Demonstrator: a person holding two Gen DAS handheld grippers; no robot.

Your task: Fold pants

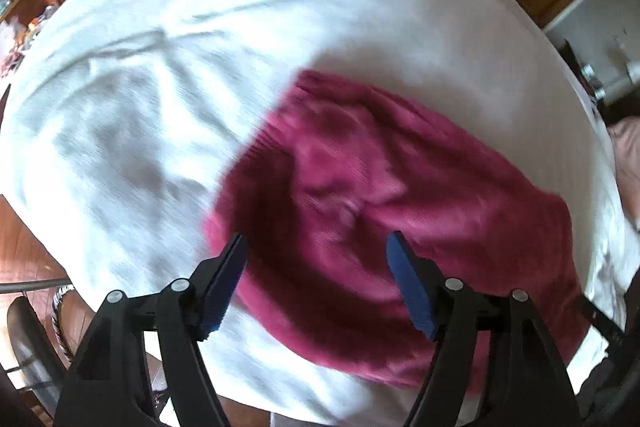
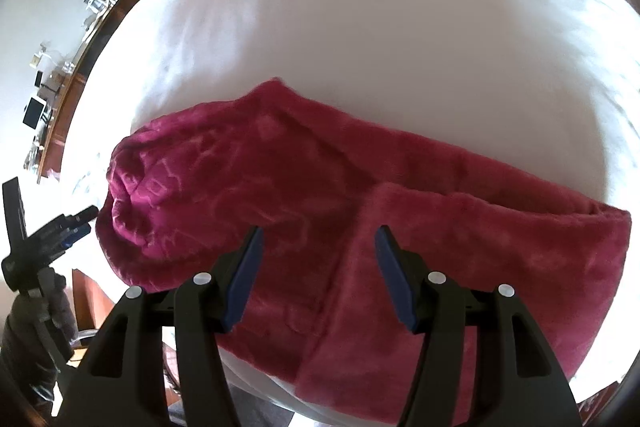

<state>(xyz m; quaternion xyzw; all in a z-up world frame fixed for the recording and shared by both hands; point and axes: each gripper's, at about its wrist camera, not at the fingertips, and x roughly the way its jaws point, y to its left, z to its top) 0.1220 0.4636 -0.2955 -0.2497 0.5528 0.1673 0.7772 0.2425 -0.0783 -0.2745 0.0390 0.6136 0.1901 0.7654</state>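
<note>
I have both tools spread wide and empty, the left tool (image 1: 316,247) and right tool (image 2: 318,239) hovering over the magenta pants (image 2: 360,227), which lie bunched on the white bed (image 2: 360,47). They look plush, limp and light, so I'd pinch a doubled edge. My right view shows 1 layer lapped over another and the other tool at far left; my left view is motion-blurred.

The left gripper (image 1: 316,247) sits low in the middle of its frame, its two fingers spread wide with nothing between them. The right gripper (image 2: 318,239) looks the same. At the lower left of the right view, the left gripper shows again, maybe blurred.
</note>
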